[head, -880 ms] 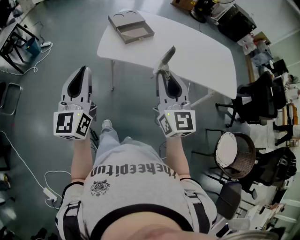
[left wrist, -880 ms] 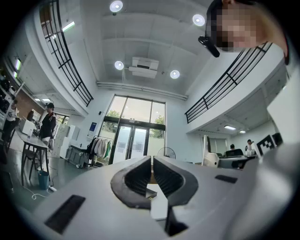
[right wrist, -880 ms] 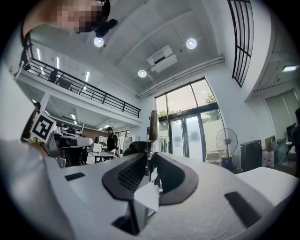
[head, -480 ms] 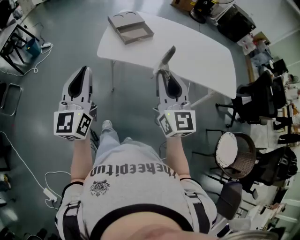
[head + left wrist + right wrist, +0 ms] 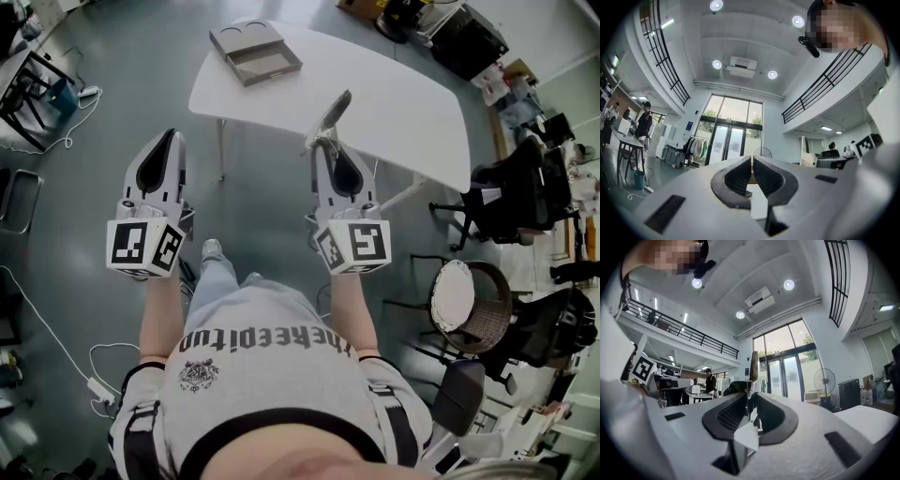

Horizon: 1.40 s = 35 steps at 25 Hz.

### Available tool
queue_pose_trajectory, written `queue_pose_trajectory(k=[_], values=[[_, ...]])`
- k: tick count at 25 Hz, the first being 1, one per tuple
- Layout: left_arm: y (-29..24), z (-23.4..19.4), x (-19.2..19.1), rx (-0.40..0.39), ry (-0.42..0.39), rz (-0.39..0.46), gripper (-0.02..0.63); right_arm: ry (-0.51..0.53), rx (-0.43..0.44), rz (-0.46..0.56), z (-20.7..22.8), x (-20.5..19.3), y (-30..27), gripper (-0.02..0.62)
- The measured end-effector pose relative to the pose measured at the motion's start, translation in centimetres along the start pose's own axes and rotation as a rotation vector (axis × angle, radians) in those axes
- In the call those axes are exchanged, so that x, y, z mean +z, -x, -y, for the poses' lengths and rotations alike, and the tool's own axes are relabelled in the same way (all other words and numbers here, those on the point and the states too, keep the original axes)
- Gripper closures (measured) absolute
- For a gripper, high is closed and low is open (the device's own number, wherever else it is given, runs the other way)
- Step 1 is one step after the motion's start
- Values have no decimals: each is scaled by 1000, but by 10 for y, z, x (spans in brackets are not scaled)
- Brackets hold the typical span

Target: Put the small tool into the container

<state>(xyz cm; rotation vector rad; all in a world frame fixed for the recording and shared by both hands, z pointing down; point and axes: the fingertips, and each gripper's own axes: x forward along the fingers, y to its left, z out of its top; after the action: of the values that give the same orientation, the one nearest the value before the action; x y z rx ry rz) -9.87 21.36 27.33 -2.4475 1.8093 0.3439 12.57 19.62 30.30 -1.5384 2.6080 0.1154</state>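
Note:
In the head view my right gripper [image 5: 324, 146] is shut on the small tool [image 5: 334, 114], a slim grey-handled piece sticking out past the jaw tips toward the white table [image 5: 403, 103]. In the right gripper view the small tool [image 5: 753, 365] rises upright from between the jaws of my right gripper [image 5: 749, 397], thin shaft below and brownish handle above. The container [image 5: 255, 53], a flat grey-brown box with an open tray, lies at the table's far left end, well beyond both grippers. My left gripper [image 5: 167, 139] is over the floor; the left gripper [image 5: 752, 159] holds nothing, its jaws together.
Black office chairs [image 5: 511, 202] and a round wicker seat [image 5: 472, 309] crowd the right side. A white cable [image 5: 42, 323] runs over the grey floor at the left. A dark desk frame [image 5: 28, 75] stands at the upper left. The person's shoe [image 5: 213, 249] shows below.
The table and box have slid slightly up and left in the head view. Both grippers keep their places, and the tool stays in the right jaws.

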Motion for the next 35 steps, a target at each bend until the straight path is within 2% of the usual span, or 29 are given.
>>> queue_pose_trajectory(k=[7, 13, 26, 35], values=[[-11, -3, -13, 10, 21, -48, 592, -20, 3, -15, 6, -10, -12, 520], [-47, -27, -25, -7, 30, -13, 592, -9, -9, -18, 17, -19, -49, 520], [-164, -100, -40, -55, 41, -5, 592, -4, -57, -3, 47, -29, -176, 520], [-219, -150, -48, -91, 40, -3, 592, -9, -83, 18, 49, -33, -247, 525]])
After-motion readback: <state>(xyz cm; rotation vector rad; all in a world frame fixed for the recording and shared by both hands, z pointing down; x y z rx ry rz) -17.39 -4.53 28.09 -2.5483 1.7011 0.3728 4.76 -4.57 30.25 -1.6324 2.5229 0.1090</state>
